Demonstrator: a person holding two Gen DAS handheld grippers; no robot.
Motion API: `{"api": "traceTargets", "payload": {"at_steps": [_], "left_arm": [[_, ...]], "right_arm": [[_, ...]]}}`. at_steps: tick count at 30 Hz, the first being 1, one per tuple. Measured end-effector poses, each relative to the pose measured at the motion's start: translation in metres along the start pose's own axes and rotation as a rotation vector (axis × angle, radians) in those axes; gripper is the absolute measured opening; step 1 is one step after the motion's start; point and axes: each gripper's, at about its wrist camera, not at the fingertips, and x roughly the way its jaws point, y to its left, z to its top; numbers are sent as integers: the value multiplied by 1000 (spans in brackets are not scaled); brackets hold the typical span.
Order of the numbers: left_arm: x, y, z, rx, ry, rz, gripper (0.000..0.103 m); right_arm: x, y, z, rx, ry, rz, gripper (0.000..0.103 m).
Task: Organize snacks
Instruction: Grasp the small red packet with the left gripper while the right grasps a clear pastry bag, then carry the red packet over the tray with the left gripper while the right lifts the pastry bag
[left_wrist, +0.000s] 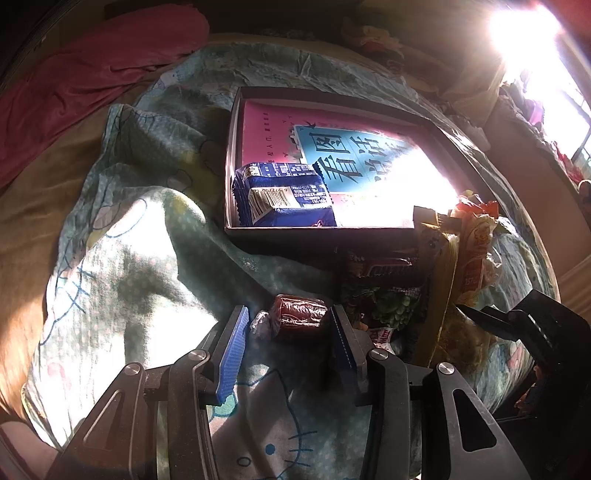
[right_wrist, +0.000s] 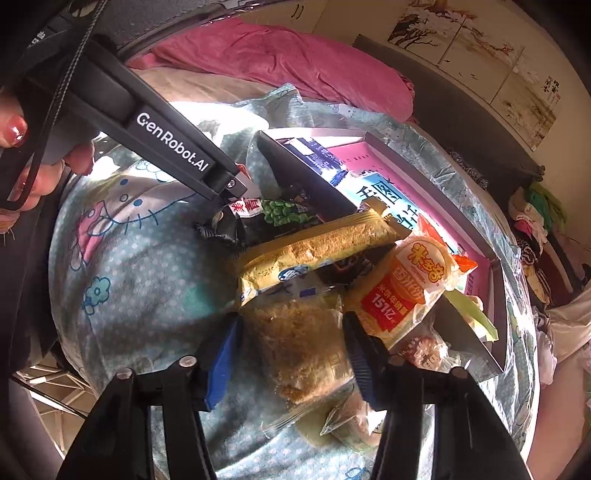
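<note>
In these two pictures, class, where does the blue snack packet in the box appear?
Left wrist view: the blue snack packet lies centre, in the box's near-left corner.
Right wrist view: upper centre, partly hidden behind the box's wall.
Shared landmark: the pink book beneath it.

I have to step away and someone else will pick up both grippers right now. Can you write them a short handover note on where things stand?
Left gripper: jaws around a small brown wrapped candy lying on the bedspread; the right pad touches it, the left shows a gap.
Right gripper: jaws on either side of a clear crumbly snack pack; a firm grip cannot be confirmed.
Box: holds a pink book and one blue snack pack.
Done: that blue pack is in.
Left: the candy, the crumbly pack, the long yellow pack, the green pea pack and the orange rice cracker pack still sit in the pile beside the box.
</note>
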Motion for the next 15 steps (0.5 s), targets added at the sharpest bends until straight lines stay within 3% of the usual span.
{"api": "traceTargets", "payload": {"at_steps": [4,15], "left_arm": [[1,-4,-1,20,0,-1,39],[-2,-5,-2,24,4,-8,37]], "right_arm": [[-4,-7,-1,51,2,33,47],[-31,-61,-12,397,-89,180,44]]}}
